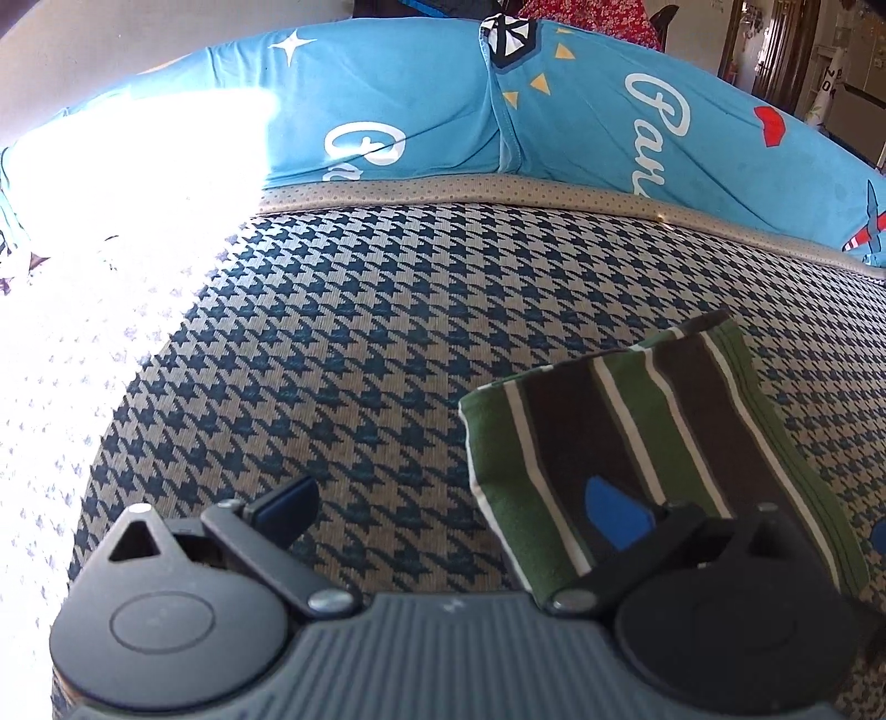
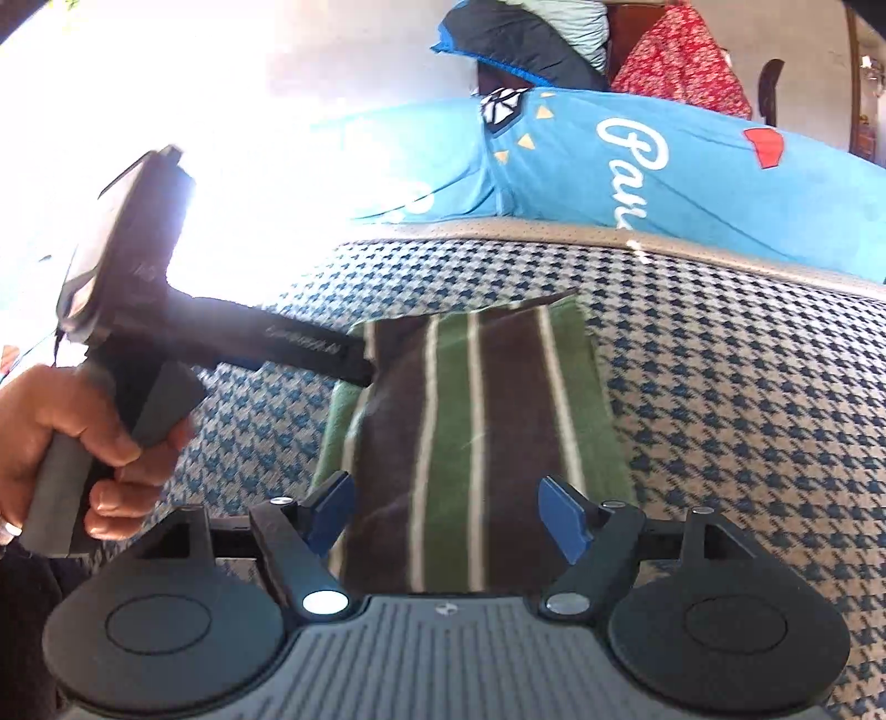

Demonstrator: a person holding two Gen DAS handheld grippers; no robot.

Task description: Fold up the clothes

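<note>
A folded garment [image 2: 470, 410] with green, brown and white stripes lies flat on the houndstooth cover [image 2: 720, 387]. My right gripper [image 2: 448, 515] stands open over its near edge, with the blue pads [image 2: 562, 518] apart and not pressing the cloth. In the left wrist view the same garment [image 1: 637, 432] lies at the lower right. My left gripper [image 1: 454, 512] is open there, its right finger [image 1: 620, 518] over the garment's left part and its left finger over bare cover. A hand [image 2: 83, 437] holds the left tool, whose black body [image 2: 288, 338] reaches the garment's far left corner.
A long blue cushion [image 1: 443, 111] with white script lies along the back, behind a grey edge band [image 1: 443, 191]. Strong sun glare [image 1: 138, 194] washes out the left side. A red floral cloth [image 2: 681, 55] and a dark bundle [image 2: 515, 39] sit behind the cushion.
</note>
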